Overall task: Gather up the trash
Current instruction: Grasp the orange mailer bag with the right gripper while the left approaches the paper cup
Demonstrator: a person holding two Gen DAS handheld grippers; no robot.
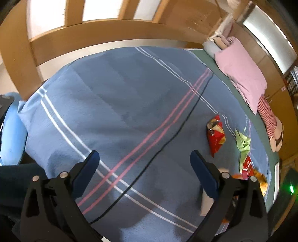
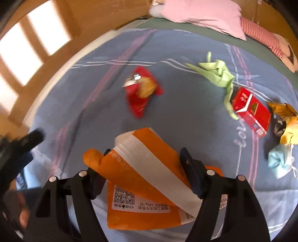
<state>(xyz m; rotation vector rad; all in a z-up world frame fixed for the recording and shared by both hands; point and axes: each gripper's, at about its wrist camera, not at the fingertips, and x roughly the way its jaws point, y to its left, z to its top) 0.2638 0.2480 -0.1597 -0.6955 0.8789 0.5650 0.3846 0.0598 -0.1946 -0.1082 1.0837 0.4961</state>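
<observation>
Blue striped bedding (image 2: pixel 186 115) covers the bed, with a pink pillow (image 2: pixel 204 16) toward twelve o'clock in the right wrist view and wooden furniture behind. Trash is scattered across the cover: a red snack packet (image 2: pixel 141 91) near eleven o'clock of centre, crumpled green paper (image 2: pixel 221 74) at one o'clock, a red carton (image 2: pixel 251 109) just beside it at two, a yellow wrapper (image 2: pixel 286 122) and a pale blue face mask (image 2: pixel 281 162) at three. The step in hand looks like the pickup of the large orange pouch (image 2: pixel 141 167), which sits between the fingers of the right gripper (image 2: pixel 145 152); these are spread fairly wide, their pads close to the pouch's sides, though whether they actually press it I cannot tell. Next it would call for closing firmly on the slippery, floppy pouch before carrying it off. The left gripper (image 1: pixel 144 158) hovers over bare cover with its fingers spread wide, holding nothing, the red packet lying at its two o'clock.
</observation>
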